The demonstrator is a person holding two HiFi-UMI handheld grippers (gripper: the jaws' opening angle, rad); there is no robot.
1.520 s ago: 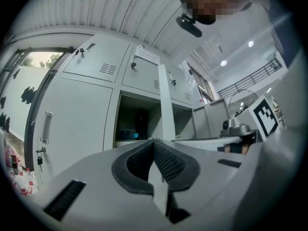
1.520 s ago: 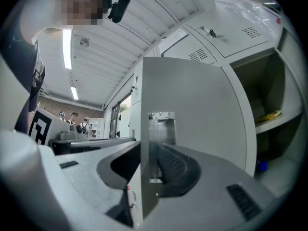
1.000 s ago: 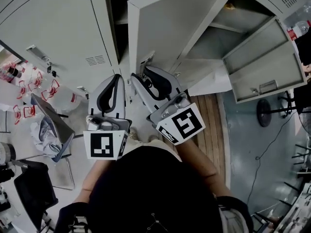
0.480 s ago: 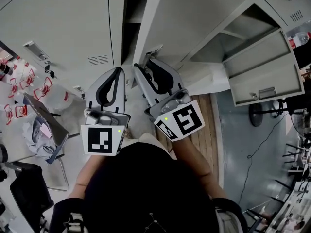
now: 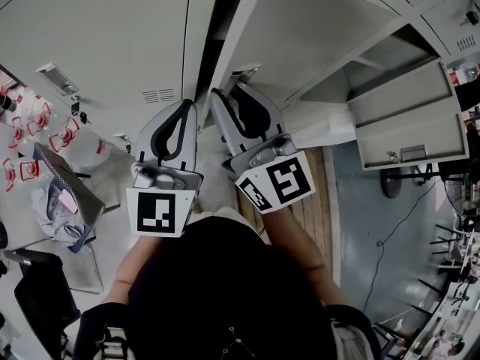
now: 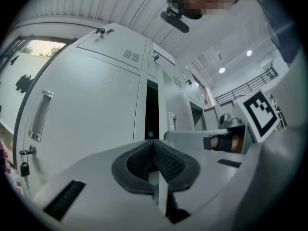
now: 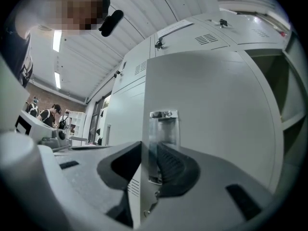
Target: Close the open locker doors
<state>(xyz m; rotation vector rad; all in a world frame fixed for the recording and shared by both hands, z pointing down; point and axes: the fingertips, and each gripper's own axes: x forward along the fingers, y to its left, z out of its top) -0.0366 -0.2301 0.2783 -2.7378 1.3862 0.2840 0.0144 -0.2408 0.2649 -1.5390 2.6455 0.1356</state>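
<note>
A tall grey locker door stands ajar, with a dark gap between it and the closed locker to the left. My right gripper is shut on this door's free edge, just below its metal latch. In the right gripper view the door edge runs between the jaws, with the latch plate against the right pad; the jaws have just closed a little further on it. My left gripper is shut and empty beside it, pads meeting, pointing at the gap.
Further right, a second locker door hangs wide open over the floor. Bottles with red labels and a basket of cloths sit at the left. The closed locker has a handle and hanging keys. A stand base and cable lie at the right.
The ajar door has swung closer to the locker front and the dark gap has narrowed. Both grippers moved forward towards the lockers, the right one still on the door edge.
</note>
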